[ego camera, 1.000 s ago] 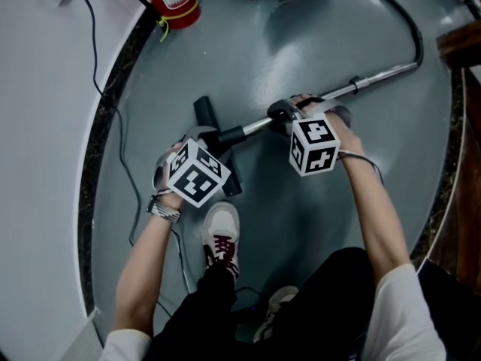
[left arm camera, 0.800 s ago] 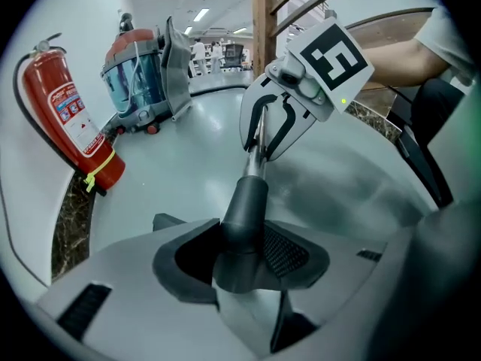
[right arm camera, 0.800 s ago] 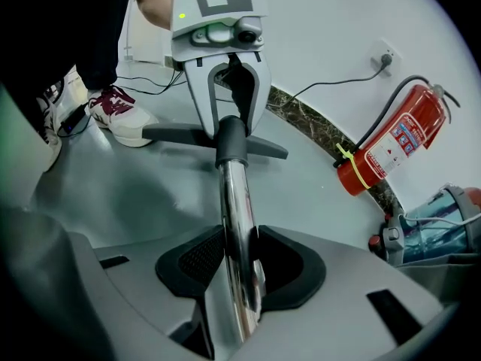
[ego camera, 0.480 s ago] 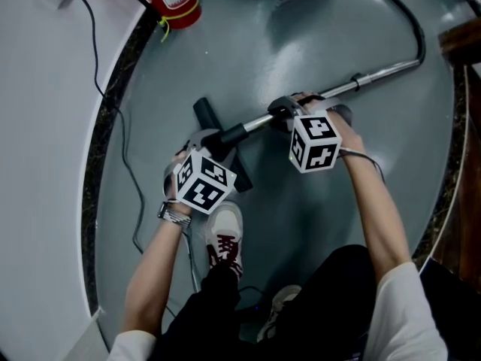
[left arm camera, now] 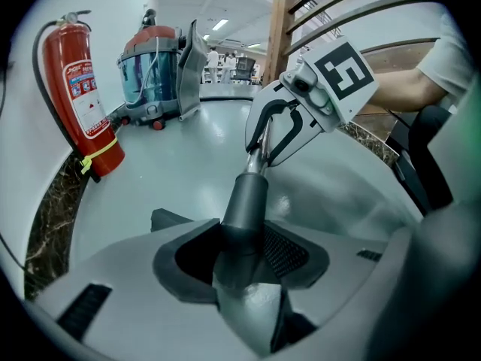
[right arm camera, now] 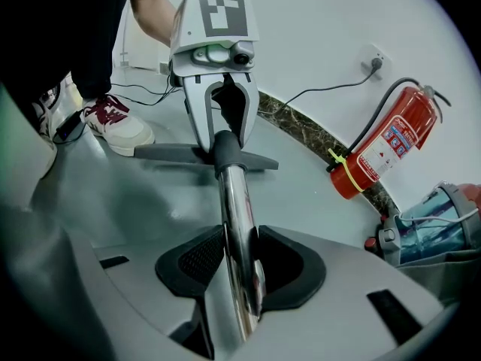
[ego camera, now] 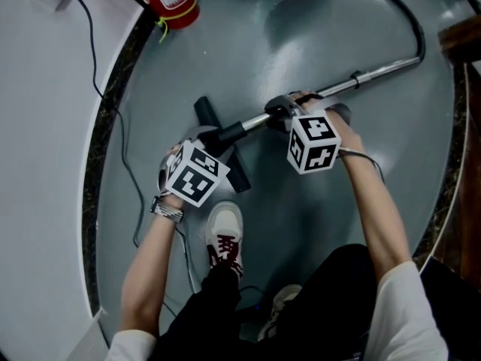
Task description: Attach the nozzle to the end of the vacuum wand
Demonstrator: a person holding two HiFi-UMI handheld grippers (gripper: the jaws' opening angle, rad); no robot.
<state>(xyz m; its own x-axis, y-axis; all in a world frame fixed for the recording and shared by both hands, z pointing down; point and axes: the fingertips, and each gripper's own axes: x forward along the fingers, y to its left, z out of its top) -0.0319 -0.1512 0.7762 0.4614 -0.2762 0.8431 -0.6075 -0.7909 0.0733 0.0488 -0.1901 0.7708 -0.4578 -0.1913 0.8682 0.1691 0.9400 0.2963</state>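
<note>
Left gripper [left arm camera: 242,260] had rolled slightly, nothing else shifted; I held it clamped on the nozzle [left arm camera: 244,194] neck, right gripper [right arm camera: 239,268] clamped on the wand [right arm camera: 234,201], long axes aligned, the joint between both grippers.

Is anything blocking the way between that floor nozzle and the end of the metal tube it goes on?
Nothing visible does. The left gripper grips the nozzle by its dark neck, and the right gripper grips the chrome vacuum wand. Neck and wand end meet in one straight line, with no gap showing between them.
</note>
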